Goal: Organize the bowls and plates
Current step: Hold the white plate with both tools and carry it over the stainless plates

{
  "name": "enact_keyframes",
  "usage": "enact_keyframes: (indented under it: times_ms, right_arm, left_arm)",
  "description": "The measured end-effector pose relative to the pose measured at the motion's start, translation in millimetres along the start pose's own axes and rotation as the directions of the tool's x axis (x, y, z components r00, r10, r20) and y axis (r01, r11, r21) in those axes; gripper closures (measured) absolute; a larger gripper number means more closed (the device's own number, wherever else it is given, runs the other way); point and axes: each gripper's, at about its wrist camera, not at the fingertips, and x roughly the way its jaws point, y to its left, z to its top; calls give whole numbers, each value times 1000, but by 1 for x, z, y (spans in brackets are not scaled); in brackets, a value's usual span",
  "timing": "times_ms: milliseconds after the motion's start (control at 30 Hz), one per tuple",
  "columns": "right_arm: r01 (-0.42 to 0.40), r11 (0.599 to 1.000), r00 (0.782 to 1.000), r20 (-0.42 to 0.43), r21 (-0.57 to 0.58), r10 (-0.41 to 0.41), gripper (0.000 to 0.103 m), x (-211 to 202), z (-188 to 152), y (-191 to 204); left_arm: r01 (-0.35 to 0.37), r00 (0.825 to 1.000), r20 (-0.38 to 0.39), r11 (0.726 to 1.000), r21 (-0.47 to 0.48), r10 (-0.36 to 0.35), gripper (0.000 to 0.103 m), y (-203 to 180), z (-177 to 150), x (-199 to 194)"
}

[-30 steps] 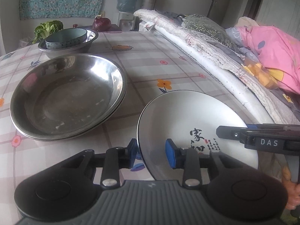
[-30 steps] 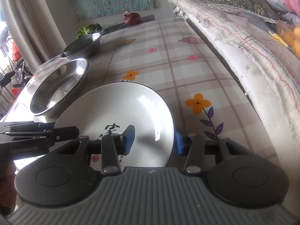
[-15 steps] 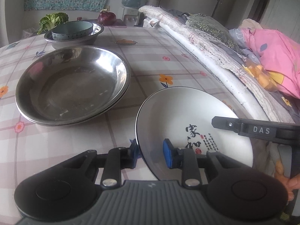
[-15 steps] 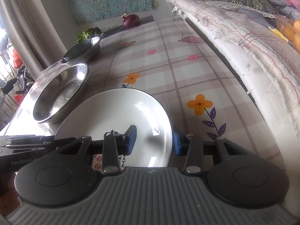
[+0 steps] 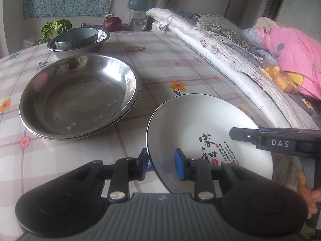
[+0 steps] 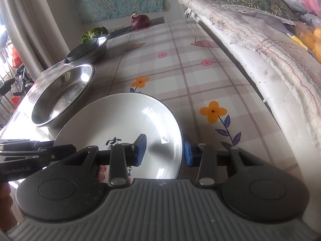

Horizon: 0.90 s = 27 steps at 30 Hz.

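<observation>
- We see the white plate (image 5: 200, 128) tilted over the checked tablecloth (image 5: 160, 64), just right of the stacked steel plates (image 5: 80, 94).
- Left gripper (image 5: 161, 163) clamps its left rim.
- Right gripper (image 6: 163, 149) straddles the right rim, jaws have just been closing (pad contact unclear).
- Blue bowl (image 5: 77, 38) sits in a steel bowl (image 5: 100, 45) behind.
</observation>
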Motion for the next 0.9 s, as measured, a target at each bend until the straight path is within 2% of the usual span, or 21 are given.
enact_keyframes:
  times_ms: [567, 900]
  right_arm:
    - [56, 996, 998, 24, -66, -55, 70, -7, -11, 10]
    - [73, 993, 997, 16, -95, -71, 71, -11, -13, 14]
  left_arm:
    - [-74, 997, 5, 996, 50, 74, 70, -13, 3, 7]
    - [-71, 997, -21, 997, 42, 72, 70, -13, 2, 3]
